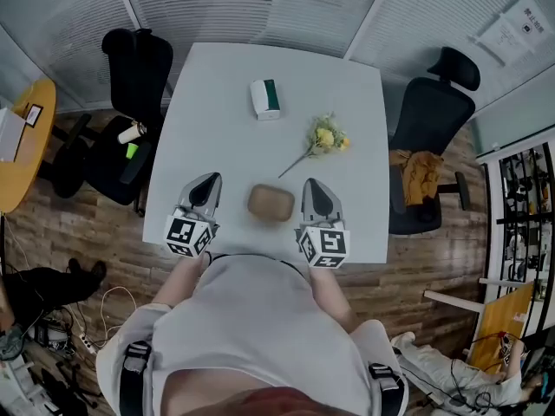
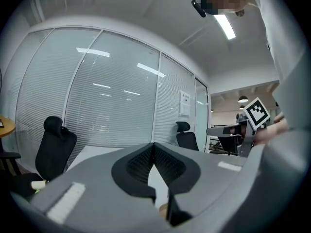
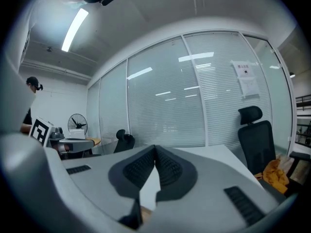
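My left gripper rests over the near edge of the white table, shut with nothing in it; its jaws meet at the tips. A tan rounded case lies between the two grippers, apart from both. To its right my right gripper is also shut and empty, its tips touching. A sliver of the tan case shows below the right jaws. A sprig of yellow flowers lies beyond the case. Farther back stands a white and green box.
Black office chairs stand at the table's left and right; the right one carries an orange cloth. A round wooden table is at far left. Glass walls with blinds enclose the room. Cables lie on the floor.
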Motion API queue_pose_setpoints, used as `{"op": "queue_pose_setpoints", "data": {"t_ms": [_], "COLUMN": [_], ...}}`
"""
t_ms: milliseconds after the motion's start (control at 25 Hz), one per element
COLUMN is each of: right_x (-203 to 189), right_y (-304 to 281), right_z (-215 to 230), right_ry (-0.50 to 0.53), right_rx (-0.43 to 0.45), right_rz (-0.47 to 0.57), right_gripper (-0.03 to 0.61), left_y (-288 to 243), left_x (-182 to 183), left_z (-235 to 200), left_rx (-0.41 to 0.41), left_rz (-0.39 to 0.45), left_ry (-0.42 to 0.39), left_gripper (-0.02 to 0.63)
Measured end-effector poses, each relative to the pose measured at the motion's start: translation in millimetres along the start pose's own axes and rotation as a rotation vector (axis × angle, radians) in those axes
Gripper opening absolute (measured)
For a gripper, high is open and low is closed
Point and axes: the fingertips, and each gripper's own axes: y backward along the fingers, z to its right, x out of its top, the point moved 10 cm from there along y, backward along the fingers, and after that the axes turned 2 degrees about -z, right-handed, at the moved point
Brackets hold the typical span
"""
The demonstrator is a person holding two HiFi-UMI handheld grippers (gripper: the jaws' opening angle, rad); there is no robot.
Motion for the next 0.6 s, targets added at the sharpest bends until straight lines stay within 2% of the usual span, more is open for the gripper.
{"op": "queue_pose_setpoints", "data": {"t_ms": [600], "right_x": [-42], "right_y": [3], "right_z": [-9], "right_ry": [-0.039], "right_rx": [-0.057], "right_rz": [-0.131], "right_gripper": [0.009], "left_y": [4], "left_x": [-37], "left_z": [-12], "left_rx": [-0.043], "left_rz": [-0.107], "left_ry": [0.018], "left_gripper": [0.011]}}
